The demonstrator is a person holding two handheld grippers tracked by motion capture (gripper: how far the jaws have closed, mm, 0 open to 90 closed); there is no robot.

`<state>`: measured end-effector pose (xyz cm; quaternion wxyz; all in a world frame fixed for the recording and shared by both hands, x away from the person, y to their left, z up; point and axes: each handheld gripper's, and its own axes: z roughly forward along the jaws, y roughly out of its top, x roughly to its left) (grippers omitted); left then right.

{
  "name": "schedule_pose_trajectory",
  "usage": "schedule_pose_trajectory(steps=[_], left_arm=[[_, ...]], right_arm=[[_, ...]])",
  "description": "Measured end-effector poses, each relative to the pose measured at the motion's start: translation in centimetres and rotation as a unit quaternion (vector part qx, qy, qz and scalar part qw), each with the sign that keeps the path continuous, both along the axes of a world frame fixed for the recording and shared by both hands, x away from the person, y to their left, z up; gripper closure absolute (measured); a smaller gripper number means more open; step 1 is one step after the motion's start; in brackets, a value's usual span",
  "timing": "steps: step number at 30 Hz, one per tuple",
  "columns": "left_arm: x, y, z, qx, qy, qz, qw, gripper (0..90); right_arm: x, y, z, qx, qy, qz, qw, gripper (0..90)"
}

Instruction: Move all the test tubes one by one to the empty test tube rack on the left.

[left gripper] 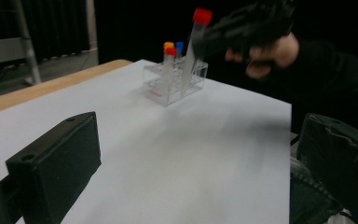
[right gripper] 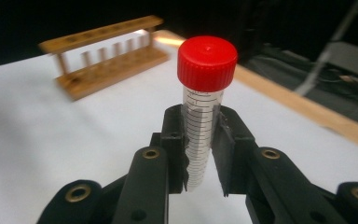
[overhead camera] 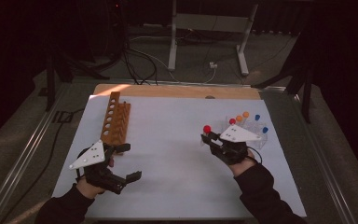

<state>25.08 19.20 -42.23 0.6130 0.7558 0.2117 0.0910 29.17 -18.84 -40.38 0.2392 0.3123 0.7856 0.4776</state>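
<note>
My right gripper (right gripper: 200, 140) is shut on a clear red-capped tube (right gripper: 204, 100), held upright above the white mat. In the high view that red-capped tube (overhead camera: 207, 129) sits just left of the clear plastic rack (overhead camera: 256, 135), with the right gripper (overhead camera: 213, 138) behind it. The rack holds several tubes with red, orange and blue caps. An empty wooden tube rack (overhead camera: 115, 120) stands at the mat's far left. My left gripper (overhead camera: 126, 161) hovers near the wooden rack's near end, jaws wide apart and empty. In the left gripper view the held tube (left gripper: 195, 42) hangs over the clear rack (left gripper: 175, 79).
A white mat (overhead camera: 168, 158) covers most of the wooden table (overhead camera: 177, 90). Beyond the far edge stand a metal table frame (overhead camera: 209, 32) and cables on the floor. Both of the person's dark sleeves enter from the bottom edge.
</note>
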Motion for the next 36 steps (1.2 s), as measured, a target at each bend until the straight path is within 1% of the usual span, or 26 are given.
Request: schedule_pose_trajectory(steps=[1, 2, 3, 4, 5, 6, 8, 10, 11, 12, 14, 15, 16, 21, 22, 23, 25, 26, 27, 29, 33, 34, 35, 36], left_arm=[[0.3, -0.5, 0.4, 0.001, -0.006, -0.008, 1.0, 0.6], [0.4, -0.8, 0.5, 0.003, -0.011, -0.011, 0.9999, 0.6], [0.4, -0.8, 0.5, 0.003, -0.011, -0.011, 0.9999, 0.6], [0.6, -1.1, 0.6, 0.004, -0.013, -0.017, 0.9998, 0.6], [0.7, -1.5, 0.7, 0.004, -0.015, -0.021, 0.9997, 0.6], [0.9, -1.8, 0.8, 0.005, -0.017, -0.024, 0.9995, 0.6], [1.3, -2.9, 1.0, 0.003, -0.021, -0.036, 0.9991, 0.6], [1.6, -3.7, 1.1, 0.004, -0.025, -0.044, 0.9987, 0.6], [1.6, -3.7, 1.1, 0.004, -0.025, -0.044, 0.9987, 0.6], [1.8, -4.4, 1.2, 0.005, -0.027, -0.052, 0.9983, 0.7], [2.0, -5.0, 1.1, 0.004, -0.027, -0.058, 0.9979, 1.9], [2.0, -5.0, 1.1, 0.004, -0.027, -0.058, 0.9979, 2.0], [2.2, -5.6, 1.1, 0.008, -0.029, -0.065, 0.9975, 2.9], [2.4, -6.7, 0.9, 0.018, -0.039, -0.064, 0.997, 9.3], [2.4, -6.7, 0.9, 0.018, -0.039, -0.064, 0.997, 13.0], [2.6, -7.1, 0.7, 0.019, -0.042, -0.063, 0.9969, 15.4], [2.7, -7.5, 0.5, 0.03, -0.044, -0.056, 0.997, 20.0], [2.7, -7.6, 0.4, 0.032, -0.046, -0.057, 0.9968, 22.0], [2.8, -7.7, 0.3, 0.036, -0.048, -0.051, 0.9969, 24.7], [2.9, -8.0, 0.2, 0.04, -0.058, -0.051, 0.9962, 31.3], [2.9, -8.2, 0.0, 0.04, -0.062, -0.051, 0.996, 44.6], [3.0, -8.4, -0.2, 0.042, -0.062, -0.054, 0.9958, 48.3], [3.0, -8.5, -0.2, 0.046, -0.063, -0.05, 0.9957, 50.6], [3.0, -8.6, -0.3, 0.049, -0.063, -0.053, 0.9954, 52.7]], right_arm=[[-0.2, 0.8, -0.7, -0.003, 0.007, 0.018, 0.9998, 75.2], [-0.3, 1.2, -1.0, -0.003, 0.013, 0.025, 0.9996, 75.1], [-0.4, 1.6, -1.3, -0.008, 0.015, 0.034, 0.9993, 75.2], [-0.5, 2.0, -1.5, -0.011, 0.019, 0.041, 0.9989, 75.1], [-0.5, 2.0, -1.5, -0.011, 0.019, 0.041, 0.9989, 75.1], [-0.7, 2.7, -1.9, -0.015, 0.025, 0.054, 0.9981, 75.2], [-1.0, 3.4, -2.2, -0.02, 0.029, 0.067, 0.9971, 75.1], [-1.2, 3.9, -2.5, -0.021, 0.033, 0.077, 0.9963, 75.1], [-1.2, 3.9, -2.5, -0.021, 0.033, 0.077, 0.9963, 75.1], [-1.4, 4.5, -2.7, -0.023, 0.035, 0.089, 0.9952, 75.2], [-1.5, 5.0, -2.9, -0.023, 0.039, 0.096, 0.9944, 75.2], [-1.6, 5.2, -3.0, -0.023, 0.04, 0.1, 0.9939, 75.2], [-1.6, 5.4, -3.1, -0.022, 0.042, 0.104, 0.9935, 75.1], [-1.9, 6.3, -3.4, -0.022, 0.049, 0.119, 0.9914, 75.2], [-2.0, 6.4, -3.4, -0.022, 0.049, 0.122, 0.9911, 75.2], [-2.0, 6.5, -3.4, -0.022, 0.05, 0.124, 0.9908, 75.1], [-2.1, 6.8, -3.4, -0.021, 0.052, 0.128, 0.9901, 75.2], [-2.1, 6.9, -3.4, -0.021, 0.053, 0.13, 0.99, 75.2], [-2.1, 7.0, -3.4, -0.02, 0.054, 0.13, 0.9898, 75.1], [-2.1, 7.1, -3.4, -0.018, 0.055, 0.132, 0.9896, 75.2], [-2.1, 7.2, -3.3, -0.017, 0.055, 0.135, 0.9892, 75.2], [-2.1, 7.2, -3.3, -0.017, 0.054, 0.134, 0.9894, 75.2], [-2.1, 7.2, -3.3, -0.017, 0.054, 0.134, 0.9893, 75.2], [-2.1, 7.2, -3.3, -0.017, 0.054, 0.134, 0.9893, 75.2]])
